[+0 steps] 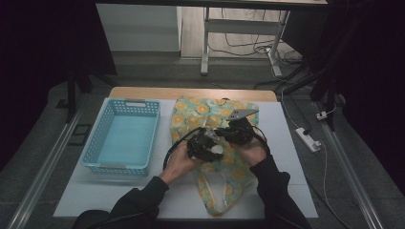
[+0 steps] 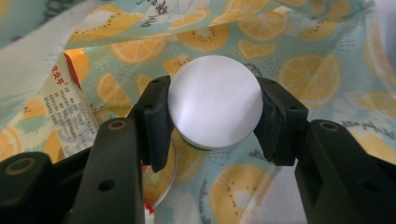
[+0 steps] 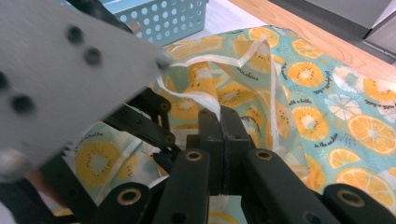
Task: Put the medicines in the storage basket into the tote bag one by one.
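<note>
Fingers [image 2: 154, 121] clamp a white disc [image 2: 215, 101] — its body hidden — above the fruit-print bag [image 2: 303, 70].

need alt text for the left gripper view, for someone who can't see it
Two black fingers of the left gripper clamp a round white flat-topped object by its sides. Behind it is the turquoise fabric bag with orange-slice print, and a printed carton with red edges lies at the left among its folds.

The bag [image 1: 210, 114] is pale turquoise printed with orange and yellow citrus slices — its hem white — beside a light blue basket [image 1: 102, 125] and a white disc [image 2: 215, 101] between black pads.
</note>
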{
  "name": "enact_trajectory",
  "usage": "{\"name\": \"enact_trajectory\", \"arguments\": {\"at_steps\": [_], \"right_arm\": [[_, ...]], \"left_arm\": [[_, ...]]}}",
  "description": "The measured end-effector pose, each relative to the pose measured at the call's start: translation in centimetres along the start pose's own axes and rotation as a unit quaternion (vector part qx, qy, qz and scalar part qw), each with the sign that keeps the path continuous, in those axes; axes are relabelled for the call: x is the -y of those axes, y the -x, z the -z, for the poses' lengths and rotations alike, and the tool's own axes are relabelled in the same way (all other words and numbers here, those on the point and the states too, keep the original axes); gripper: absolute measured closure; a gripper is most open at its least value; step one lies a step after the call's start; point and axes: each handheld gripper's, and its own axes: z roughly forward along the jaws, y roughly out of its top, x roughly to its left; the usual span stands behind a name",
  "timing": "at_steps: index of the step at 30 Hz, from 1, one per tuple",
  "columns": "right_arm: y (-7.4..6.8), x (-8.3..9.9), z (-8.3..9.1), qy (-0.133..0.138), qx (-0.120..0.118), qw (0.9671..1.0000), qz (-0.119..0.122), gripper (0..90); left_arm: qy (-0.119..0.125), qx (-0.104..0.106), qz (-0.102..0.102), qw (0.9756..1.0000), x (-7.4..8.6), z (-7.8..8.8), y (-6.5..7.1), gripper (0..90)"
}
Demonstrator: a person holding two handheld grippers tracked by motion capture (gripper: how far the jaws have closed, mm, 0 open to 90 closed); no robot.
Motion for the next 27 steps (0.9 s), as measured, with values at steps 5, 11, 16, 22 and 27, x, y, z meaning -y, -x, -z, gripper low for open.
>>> {"name": "enact_trajectory", "arguments": {"at_steps": [5,11,16,22,27], "right_arm": [[0.0,0.0,0.0,-0.001,0.001,1.0,0.001,90.0],[0.0,0.0,-0.1,-0.002,0.001,1.0,0.001,90.0],[0.0,0.1,0.0,-0.003,0.001,1.0,0.001,90.0],[0.1,0.1,0.0,-0.002,0.001,1.0,0.0,90.0],[0.0,0.1,0.0,-0.004,-0.001,1.0,-0.001,90.0]], "left_arm": [[0.0,-0.005,0.005,1.0,0.3,-0.7,-0.3,50.3],[0.005,-0.002,0.006,1.0,0.5,-1.4,-0.5,50.0],[0.008,-0.012,0.009,0.9999,0.4,-1.2,-0.5,42.6],[0.011,-0.002,0.008,0.9999,0.4,0.2,-0.1,34.2],[0.021,0.024,0.024,0.9992,0.7,1.4,0.0,25.1]]}}
